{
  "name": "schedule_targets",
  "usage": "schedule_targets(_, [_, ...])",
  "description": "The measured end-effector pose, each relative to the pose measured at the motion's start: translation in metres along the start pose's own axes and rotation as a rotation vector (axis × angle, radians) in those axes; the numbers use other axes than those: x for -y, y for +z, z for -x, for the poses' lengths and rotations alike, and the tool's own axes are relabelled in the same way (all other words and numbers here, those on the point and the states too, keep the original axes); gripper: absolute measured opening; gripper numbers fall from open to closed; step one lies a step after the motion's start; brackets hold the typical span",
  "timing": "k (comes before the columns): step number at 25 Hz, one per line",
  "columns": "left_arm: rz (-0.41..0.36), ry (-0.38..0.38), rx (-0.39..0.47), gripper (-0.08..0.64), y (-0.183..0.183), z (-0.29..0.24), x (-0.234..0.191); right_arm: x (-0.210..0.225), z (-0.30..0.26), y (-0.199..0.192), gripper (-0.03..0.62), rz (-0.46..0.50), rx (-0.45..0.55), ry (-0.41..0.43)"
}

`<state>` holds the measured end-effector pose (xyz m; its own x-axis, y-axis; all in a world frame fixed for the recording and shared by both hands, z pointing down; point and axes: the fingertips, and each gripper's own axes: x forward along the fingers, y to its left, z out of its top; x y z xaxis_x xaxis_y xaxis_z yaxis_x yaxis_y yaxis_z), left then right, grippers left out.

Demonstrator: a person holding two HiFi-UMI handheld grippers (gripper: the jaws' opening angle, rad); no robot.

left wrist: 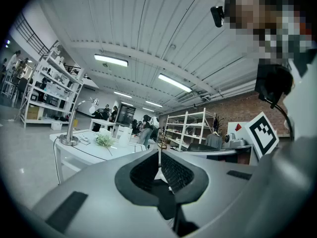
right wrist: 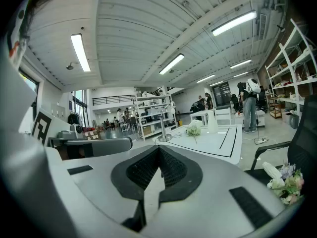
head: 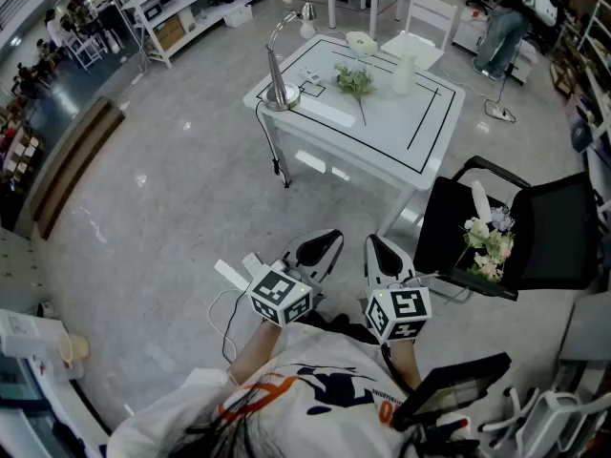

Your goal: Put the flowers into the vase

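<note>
A white table [head: 434,132] stands ahead across the floor. On it lie a green flower sprig [head: 355,82] and a white vase [head: 405,72] upright to its right. A second bunch of pale flowers [head: 489,241] rests on a black chair [head: 549,232] at the right, also seen low at the right as flowers [right wrist: 287,180]. My left gripper [head: 326,246] and right gripper [head: 380,252] are held close to the body, both shut and empty, well short of the table. The sprig [left wrist: 104,140] and the vase [right wrist: 212,122] show far off in the gripper views.
A silver desk lamp [head: 279,60] stands at the table's left corner, its cable hanging down to the floor. White shelving [head: 181,8] lines the back left. A person stands at the far right [head: 501,27]. Another white table and chair stand behind.
</note>
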<state>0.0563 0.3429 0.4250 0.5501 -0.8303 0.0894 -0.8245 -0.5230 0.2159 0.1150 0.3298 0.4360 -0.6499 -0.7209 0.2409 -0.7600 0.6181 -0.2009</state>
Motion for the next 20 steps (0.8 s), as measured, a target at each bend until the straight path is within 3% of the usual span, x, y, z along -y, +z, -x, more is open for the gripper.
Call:
schedule_targets(12, [-0.009, 0.009, 0.0, 0.011, 0.001, -0.016, -0.009, 0.013, -0.007, 0.002, 0.012, 0.062, 0.002, -0.003])
schedule_targets(20, [0.008, 0.022, -0.021, 0.011, -0.004, -0.017, -0.014, 0.014, -0.014, -0.005, 0.012, 0.031, -0.009, 0.034])
